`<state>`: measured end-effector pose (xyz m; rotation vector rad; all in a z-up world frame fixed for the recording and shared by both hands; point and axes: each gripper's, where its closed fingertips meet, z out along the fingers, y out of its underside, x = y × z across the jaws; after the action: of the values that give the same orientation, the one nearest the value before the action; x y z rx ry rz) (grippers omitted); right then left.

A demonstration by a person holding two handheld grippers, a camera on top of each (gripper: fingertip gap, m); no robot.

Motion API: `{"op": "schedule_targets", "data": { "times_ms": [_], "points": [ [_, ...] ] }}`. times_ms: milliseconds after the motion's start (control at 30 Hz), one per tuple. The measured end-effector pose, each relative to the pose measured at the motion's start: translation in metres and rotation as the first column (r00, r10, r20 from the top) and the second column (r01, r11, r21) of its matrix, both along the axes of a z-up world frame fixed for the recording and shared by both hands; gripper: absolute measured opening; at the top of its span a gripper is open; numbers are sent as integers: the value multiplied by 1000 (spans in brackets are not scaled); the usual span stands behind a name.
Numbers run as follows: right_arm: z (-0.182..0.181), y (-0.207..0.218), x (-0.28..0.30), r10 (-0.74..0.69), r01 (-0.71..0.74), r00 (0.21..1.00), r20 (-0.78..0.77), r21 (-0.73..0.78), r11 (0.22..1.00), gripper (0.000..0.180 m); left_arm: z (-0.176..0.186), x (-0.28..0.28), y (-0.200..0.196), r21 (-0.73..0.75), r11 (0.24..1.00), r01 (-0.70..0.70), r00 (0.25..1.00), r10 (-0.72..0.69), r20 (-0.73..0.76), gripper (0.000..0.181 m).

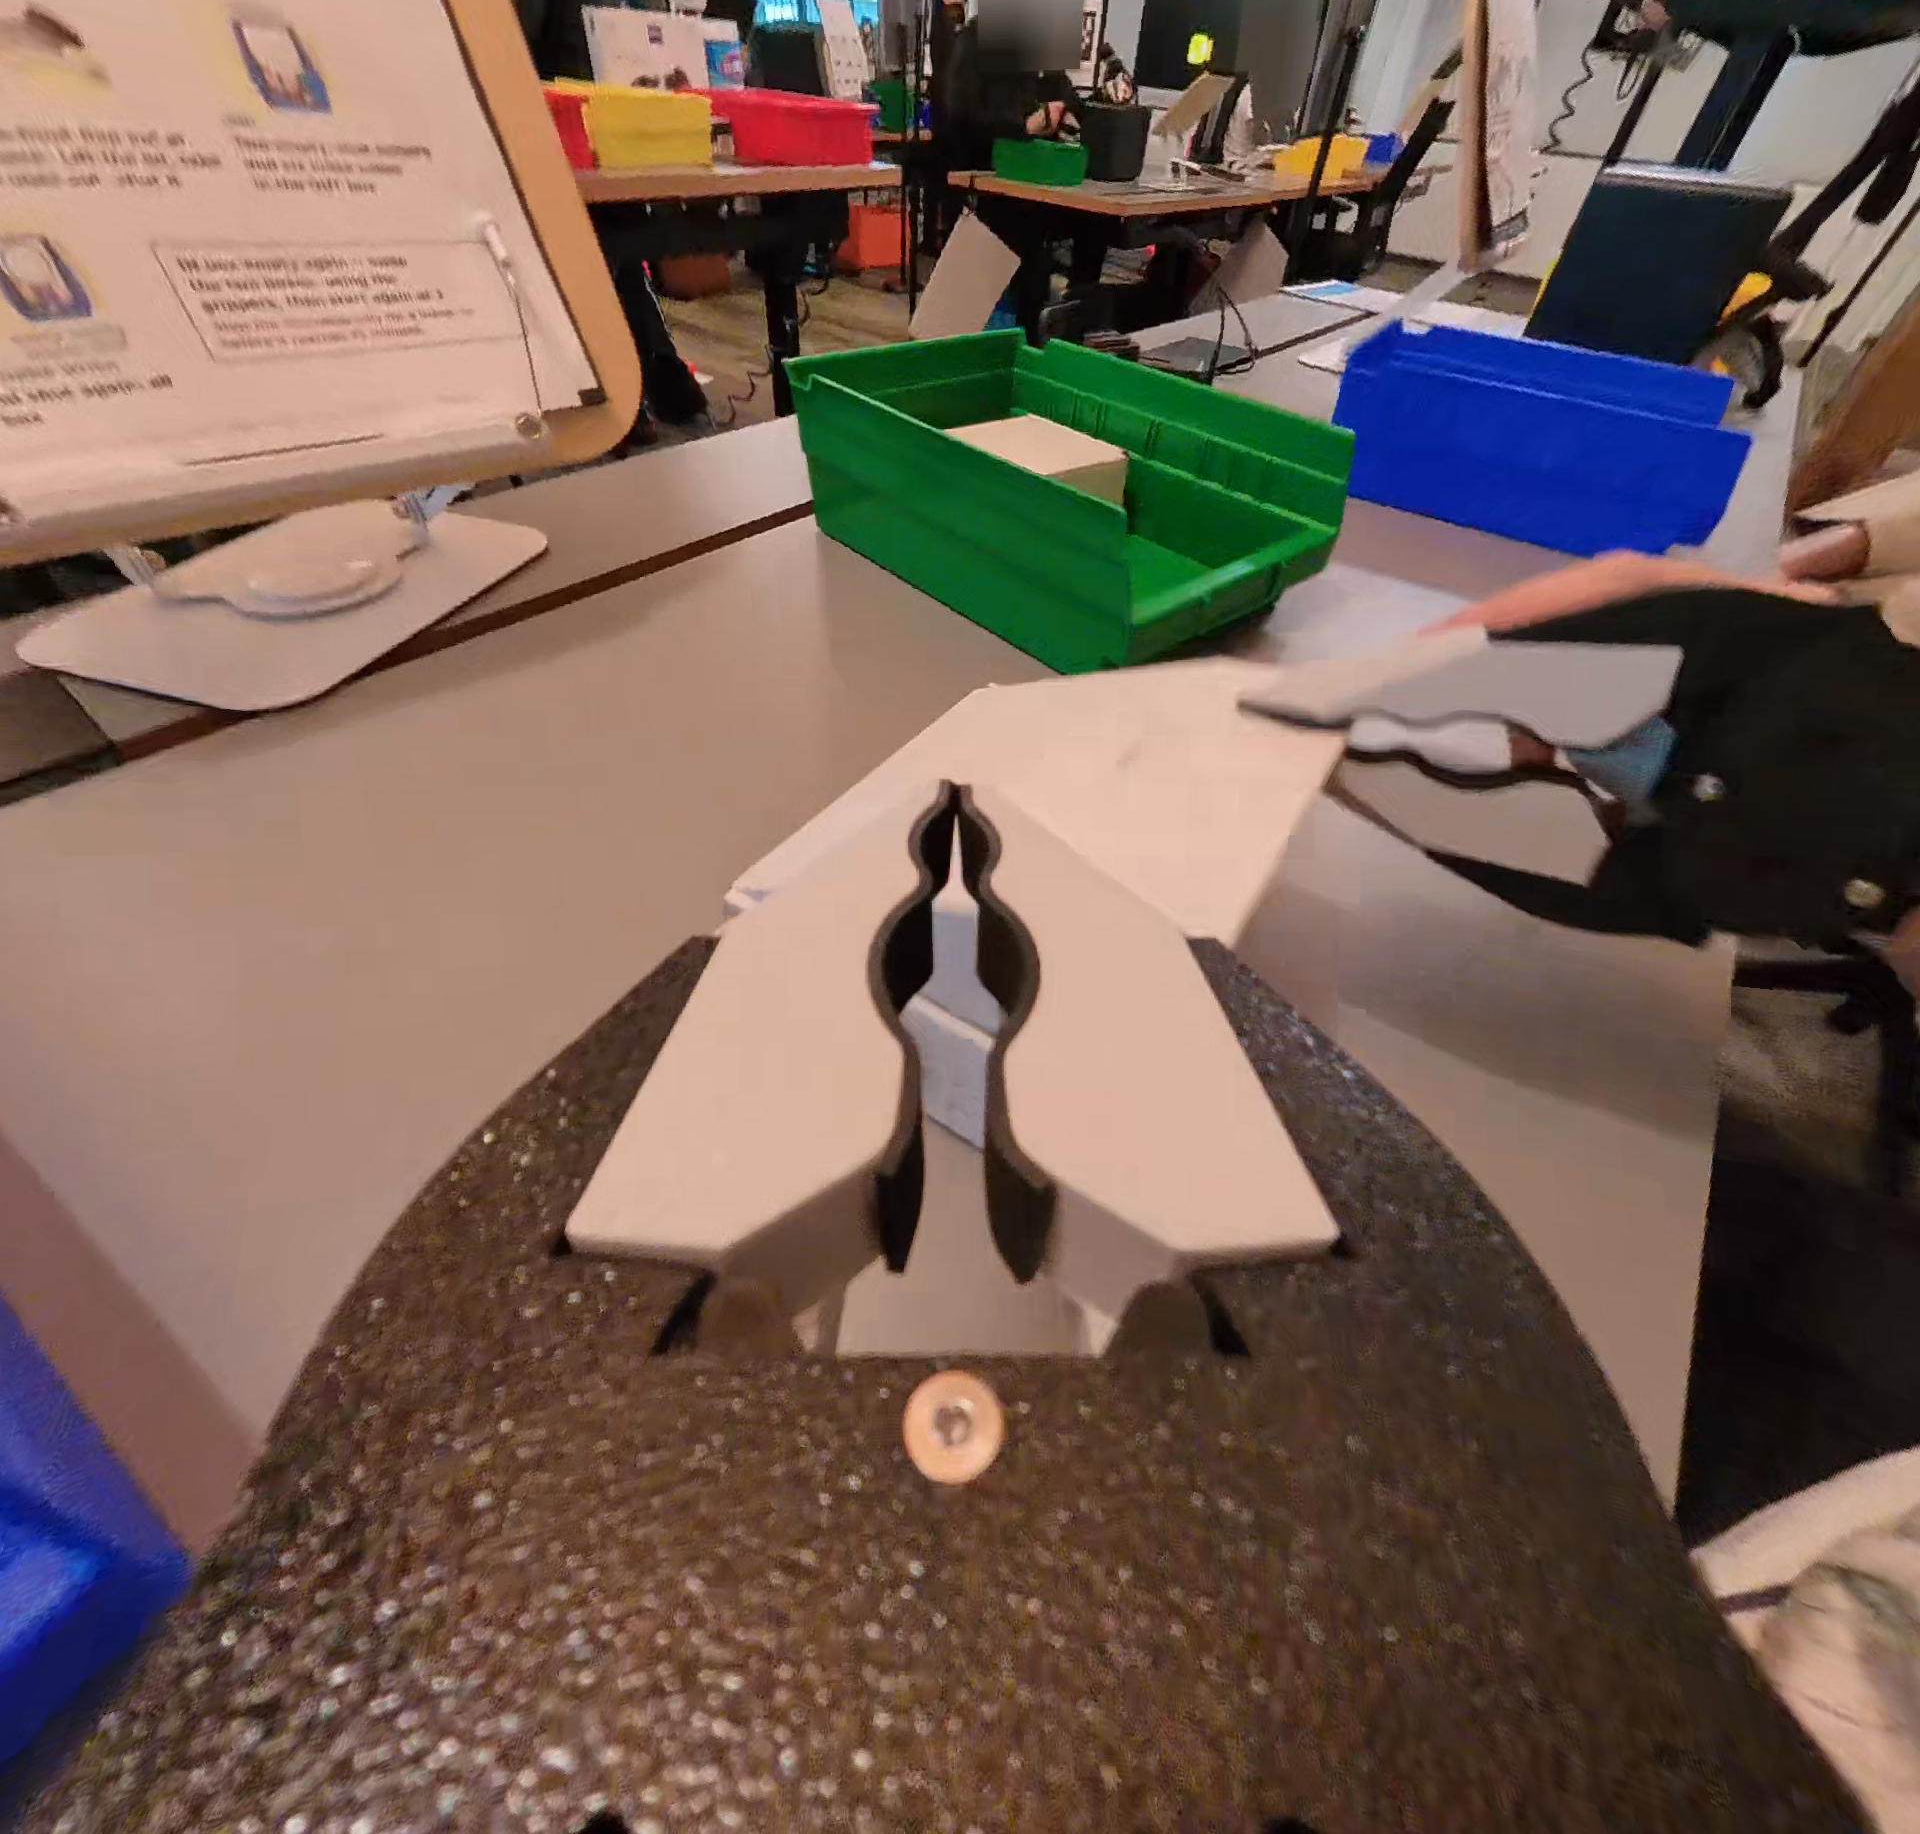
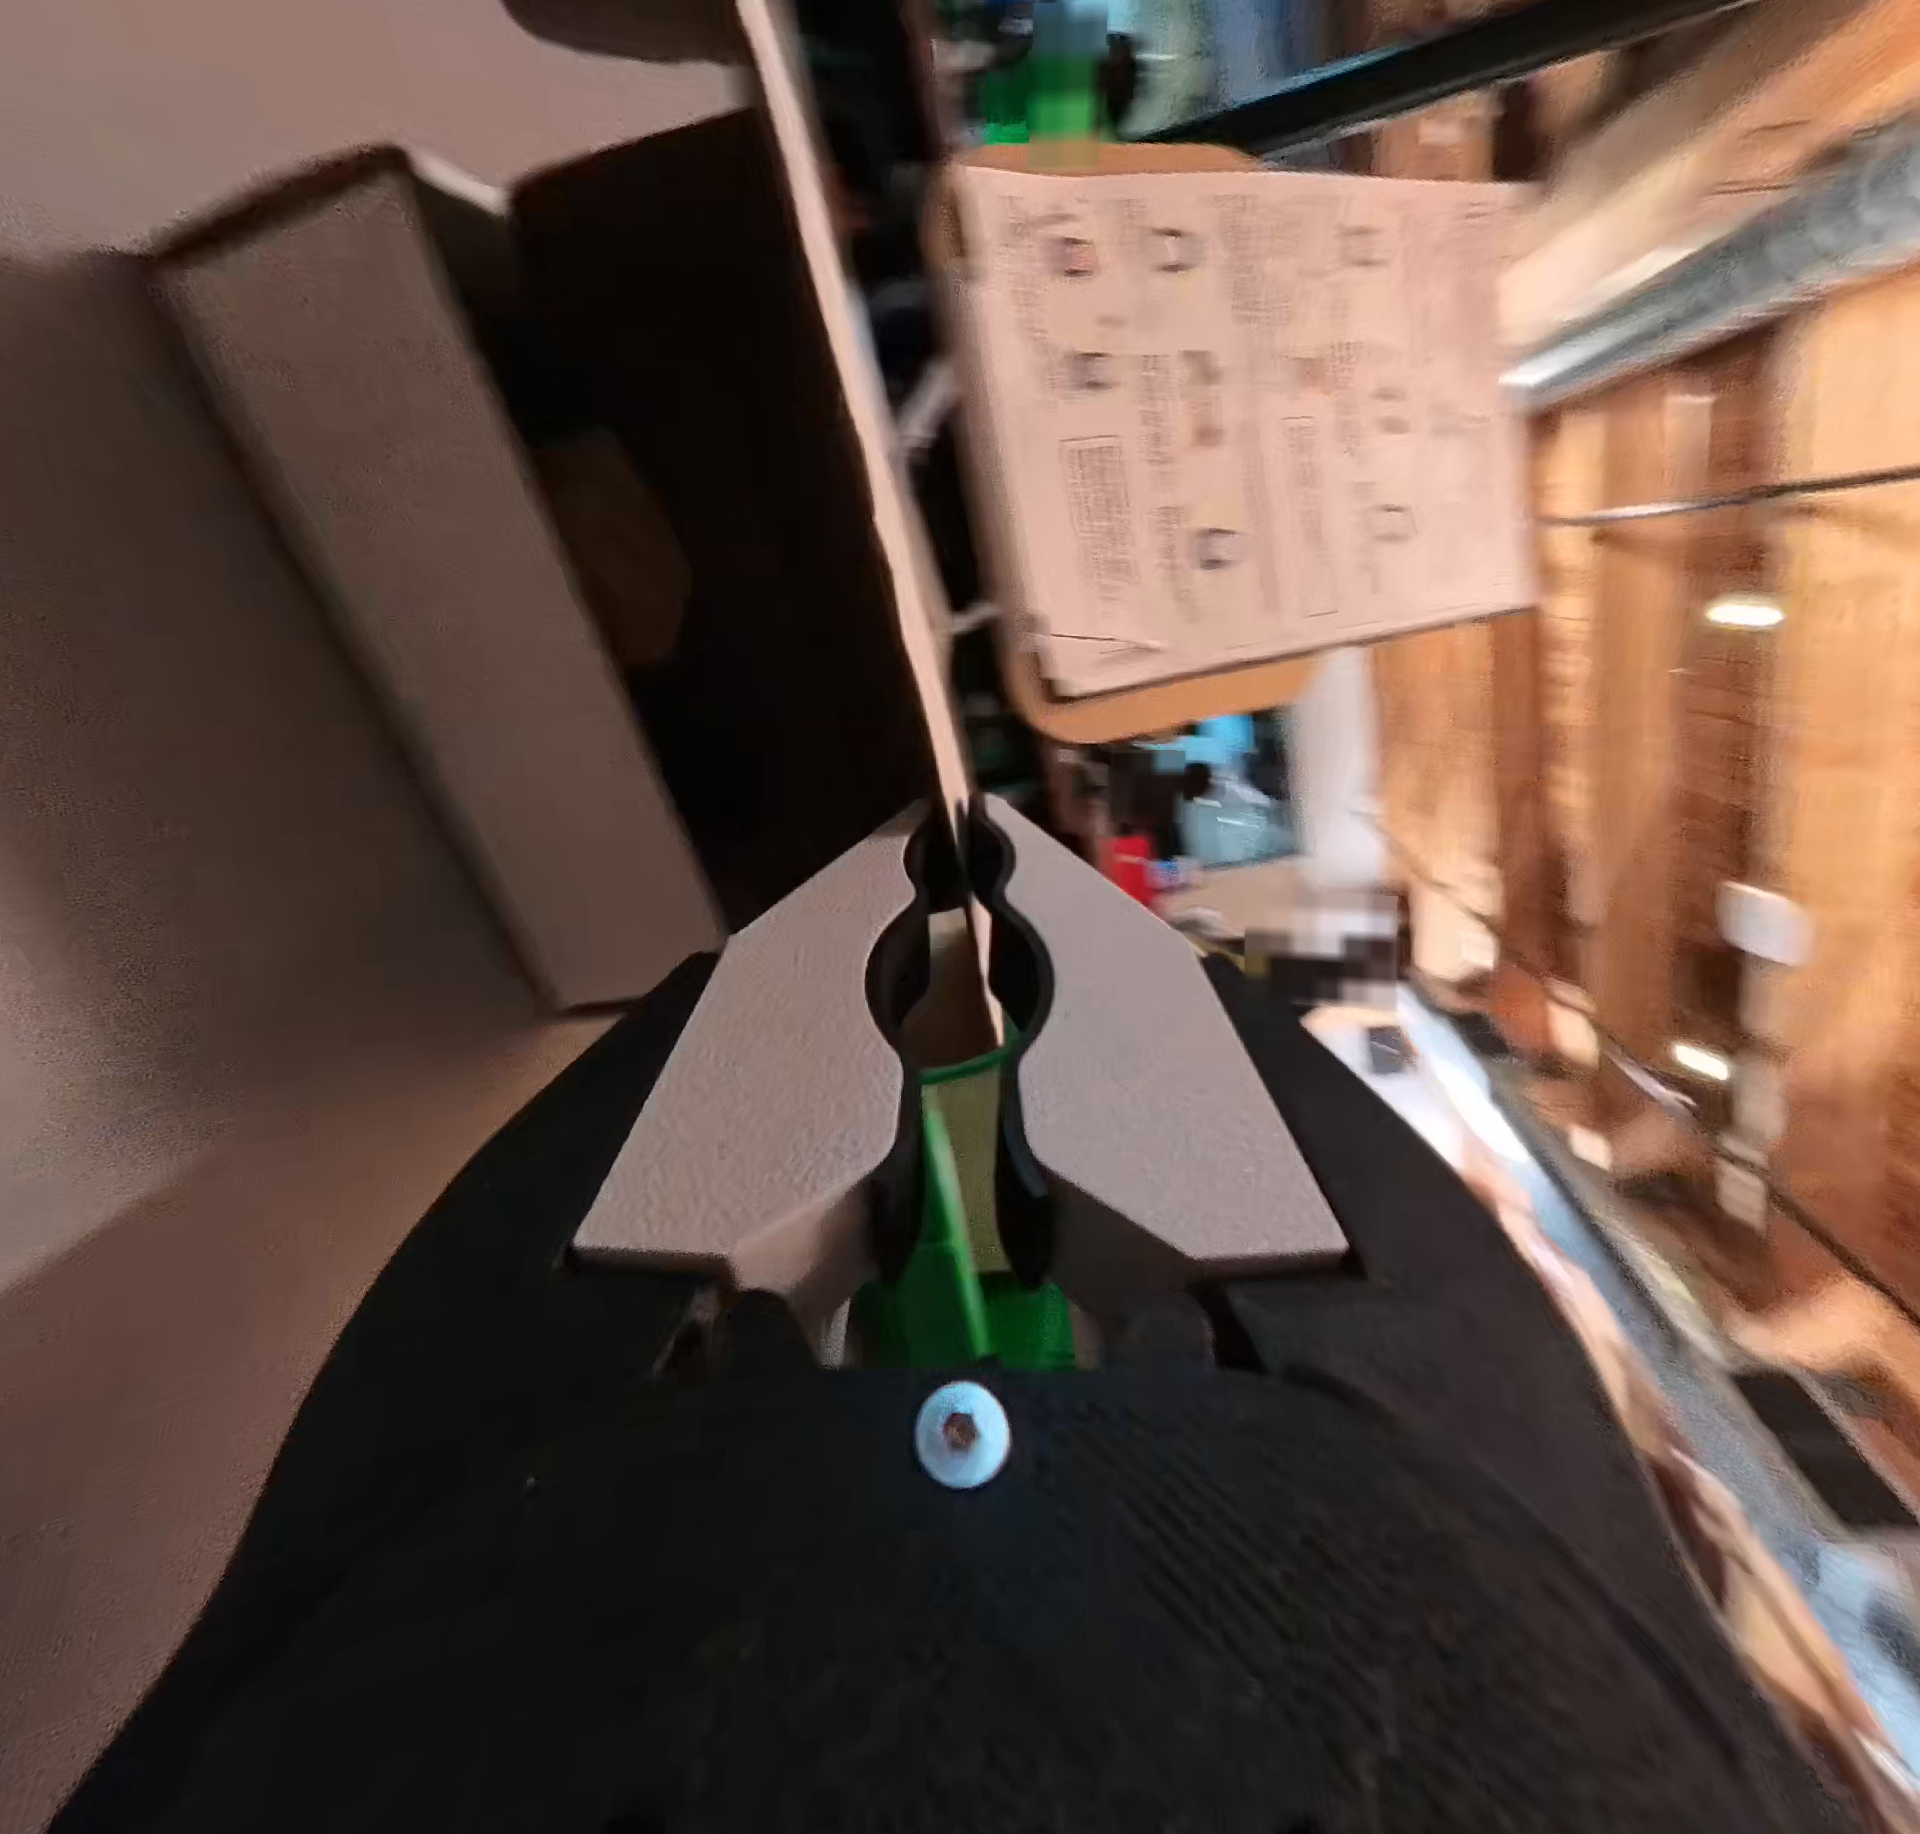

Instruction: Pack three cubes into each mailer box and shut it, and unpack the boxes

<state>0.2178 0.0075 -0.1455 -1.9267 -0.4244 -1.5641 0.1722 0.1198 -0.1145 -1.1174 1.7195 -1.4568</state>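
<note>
A: Left tongs (image 1: 954, 797) are sitting with tips together, nothing between, over the white mailer box (image 1: 1122, 797) on the worktop (image 1: 468, 901).

B: Right tongs (image 2: 961, 813) are pinching the box's lid edge. Green bin (image 1: 1039, 537) beyond them is holding another box (image 1: 1044, 449).

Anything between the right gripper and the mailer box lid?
No. The right gripper is already shut on the lid's thin edge, no gap. The left gripper sits shut at the mailer box near side, away from that grip.
</note>
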Motion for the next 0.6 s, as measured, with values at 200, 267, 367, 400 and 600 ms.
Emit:
{"op": "schedule_targets", "data": {
  "times_ms": [200, 267, 367, 400, 600],
  "points": [
    [-37, -3, -13, 26, -55, 974, -223, -128, 990, 1, -32, 42, -10, -4, 995, 96, 968, -95, -232, 0],
    [-42, -3, -13, 22, -54, 968, -251, -118, 992, 1, -50, 54, -15, -30, 994, 103, 943, -108, -316, 0],
    [-45, -3, -14, 31, -54, 951, -309, -65, 996, 2, -73, 65, -15, -122, 991, 59, 904, -105, -415, 0],
    [-46, -3, -14, 37, -55, 946, -322, -46, 997, 3, -79, 66, -14, -158, 987, 44, 889, -111, -445, 0],
    [-48, -11, -12, 35, -11, 942, -333, 73, 997, 29, -86, 67, -13, -252, 967, 27, 898, -134, -419, 0]
  ]
}}
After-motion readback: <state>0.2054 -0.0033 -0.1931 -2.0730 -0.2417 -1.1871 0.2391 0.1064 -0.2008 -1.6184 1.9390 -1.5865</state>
